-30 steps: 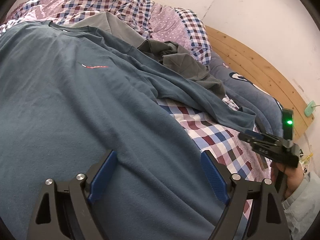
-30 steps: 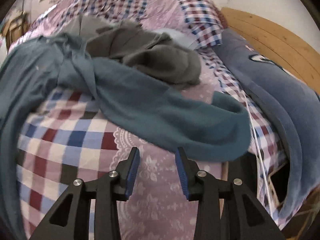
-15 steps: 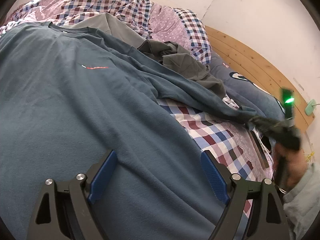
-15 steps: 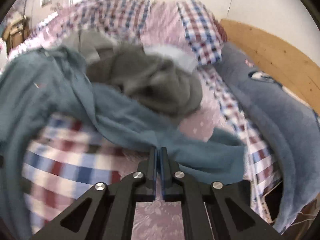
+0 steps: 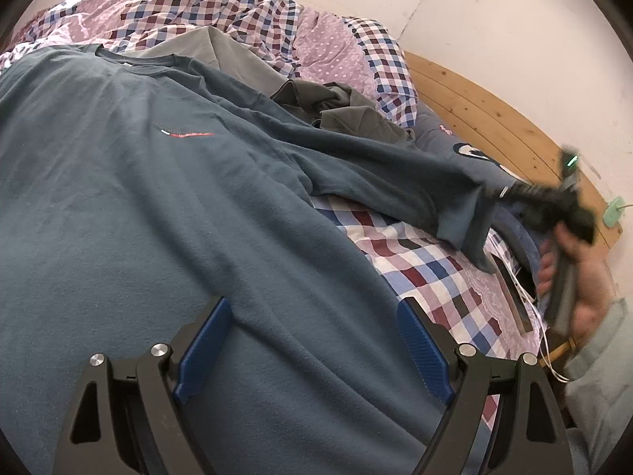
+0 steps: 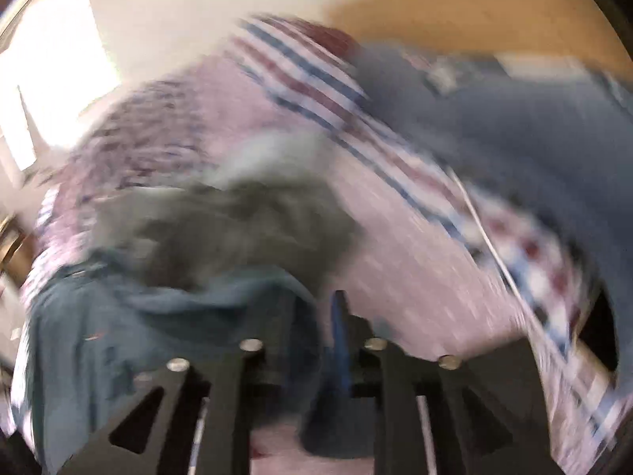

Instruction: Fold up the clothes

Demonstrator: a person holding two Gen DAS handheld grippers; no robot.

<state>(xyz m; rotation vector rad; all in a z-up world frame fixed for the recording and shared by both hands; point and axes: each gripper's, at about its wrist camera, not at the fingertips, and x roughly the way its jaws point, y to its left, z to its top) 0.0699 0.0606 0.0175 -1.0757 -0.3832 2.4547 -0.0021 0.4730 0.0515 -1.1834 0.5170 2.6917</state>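
A teal long-sleeved shirt (image 5: pixel 166 206) lies spread across the bed, small red and white logo on its chest. My left gripper (image 5: pixel 312 348) hovers open just above the shirt's lower body, blue pads wide apart, nothing between them. The shirt's right sleeve (image 5: pixel 387 182) is stretched out and lifted at its cuff. My right gripper (image 5: pixel 498 194) is shut on that cuff, held by a hand at the right. In the blurred right wrist view, the right gripper (image 6: pixel 322 316) has teal sleeve cloth (image 6: pixel 130 324) pinched between its fingers.
A crumpled grey garment (image 5: pixel 348 111) lies beyond the sleeve. The checked and purple bedspread (image 5: pixel 427 265) covers the bed, with a blue blanket (image 5: pixel 447 138) and wooden headboard (image 5: pixel 494 114) at the right. A white cable (image 5: pixel 526 289) runs by the bed edge.
My right gripper went from open in front of the sleeve cuff to shut on it, then lifted and pulled the sleeve out to the right. My left gripper stayed still.
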